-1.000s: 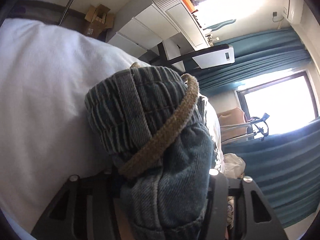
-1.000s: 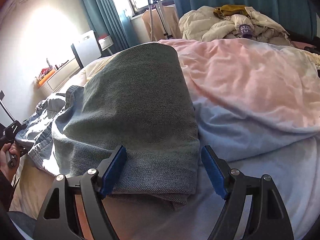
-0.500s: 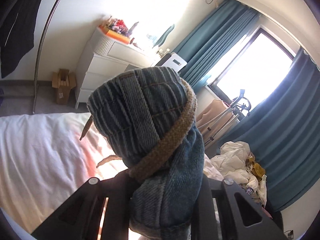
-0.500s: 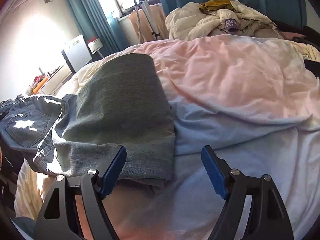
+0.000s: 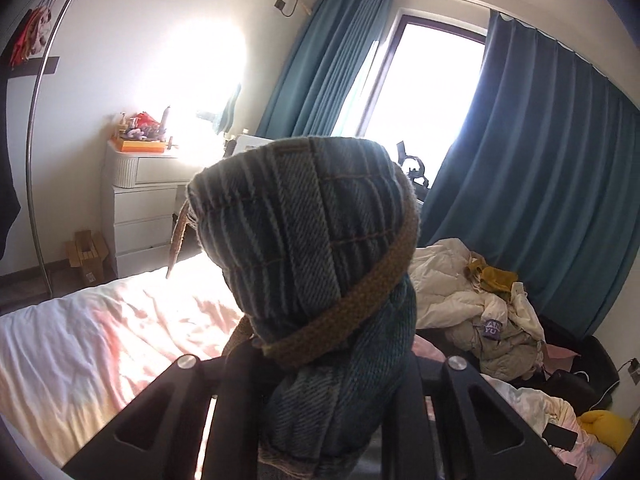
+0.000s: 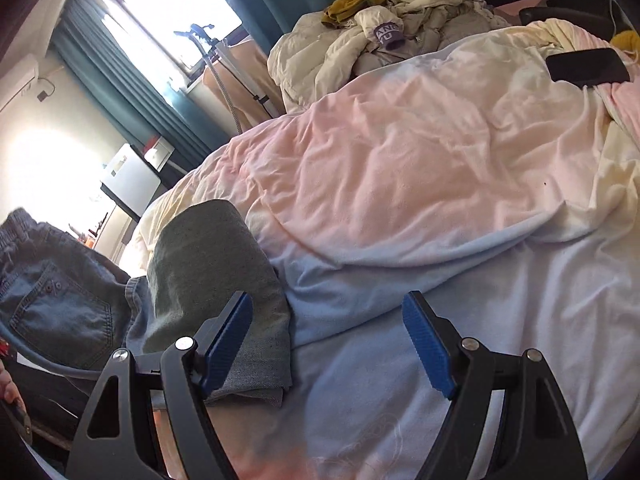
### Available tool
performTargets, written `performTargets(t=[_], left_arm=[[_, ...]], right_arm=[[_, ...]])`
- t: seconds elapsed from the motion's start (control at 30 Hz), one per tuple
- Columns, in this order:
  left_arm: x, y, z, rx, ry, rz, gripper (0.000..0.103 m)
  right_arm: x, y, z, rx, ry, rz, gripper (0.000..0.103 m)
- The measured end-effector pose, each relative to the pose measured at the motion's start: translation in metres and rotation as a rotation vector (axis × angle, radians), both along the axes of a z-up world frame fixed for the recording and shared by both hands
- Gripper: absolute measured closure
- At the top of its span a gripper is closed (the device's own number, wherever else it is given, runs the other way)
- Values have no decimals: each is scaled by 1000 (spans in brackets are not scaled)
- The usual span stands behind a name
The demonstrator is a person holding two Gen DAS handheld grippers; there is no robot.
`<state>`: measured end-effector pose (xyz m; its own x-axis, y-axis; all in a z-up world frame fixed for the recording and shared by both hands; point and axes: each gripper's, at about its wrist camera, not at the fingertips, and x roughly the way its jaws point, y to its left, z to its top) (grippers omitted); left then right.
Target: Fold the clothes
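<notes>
The left gripper (image 5: 320, 380) is clenched on the jeans (image 5: 308, 248), holding the waistband raised above the bed (image 5: 80, 340). The right gripper (image 6: 328, 344) is released, its 2 fingers spread beside the folded leg at the bed's left edge.

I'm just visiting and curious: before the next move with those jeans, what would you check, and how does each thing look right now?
1. Left tool has a firm hold on the jeans: ok, the waistband is bunched between its fingers.
2. Drawstring is free of the tool: cannot tell, it wraps the bunched denim near the fingers.
3. Right tool is free to take a new hold: ok, open and holding nothing.
4. The jeans leg lies flat on the bed: ok, its folded end lies beside the right tool.
5. Landing spot is free: ok, the phone and clothes pile lie far off.
</notes>
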<state>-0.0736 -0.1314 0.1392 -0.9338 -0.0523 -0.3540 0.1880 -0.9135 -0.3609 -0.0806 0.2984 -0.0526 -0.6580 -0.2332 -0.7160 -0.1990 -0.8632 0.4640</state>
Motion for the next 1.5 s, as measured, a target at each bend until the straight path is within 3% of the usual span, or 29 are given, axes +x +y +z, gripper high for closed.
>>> performTargets(t=[0.13, 0.33, 0.4, 0.63, 0.77, 0.97, 1.1, 1.33, 1.37, 1.43, 1.5], left_arm=[[-2, 48, 0, -17, -2, -56, 85], [-2, 127, -32, -53, -53, -160, 86], [-3, 150, -48, -76, -80, -201, 86], [3, 233, -117, -259, -177, -328, 86], [4, 259, -150, -316, -246, -356, 86], [2, 282, -165, -471, -274, -367, 83], [7, 281, -165, -523, -297, -392, 64], [19, 289, -172, -618, -327, -401, 53], [23, 289, -173, -619, -312, -408, 47], [29, 290, -175, -590, -282, -447, 0], [36, 294, -177, -573, -253, -494, 0]], right_arm=[[-3, 13, 7, -37, 5, 9, 25], [8, 50, 38, -272, 111, 19, 25], [12, 62, 48, -305, 140, 17, 25], [14, 85, 47, -339, 122, 8, 25], [9, 80, 40, -342, 90, 43, 25], [10, 67, 47, -294, 128, 99, 25], [10, 60, 53, -281, 164, 131, 25], [14, 52, 68, -246, 245, 166, 25], [16, 52, 71, -239, 259, 165, 25], [17, 51, 75, -225, 282, 162, 25], [17, 48, 77, -208, 286, 164, 25]])
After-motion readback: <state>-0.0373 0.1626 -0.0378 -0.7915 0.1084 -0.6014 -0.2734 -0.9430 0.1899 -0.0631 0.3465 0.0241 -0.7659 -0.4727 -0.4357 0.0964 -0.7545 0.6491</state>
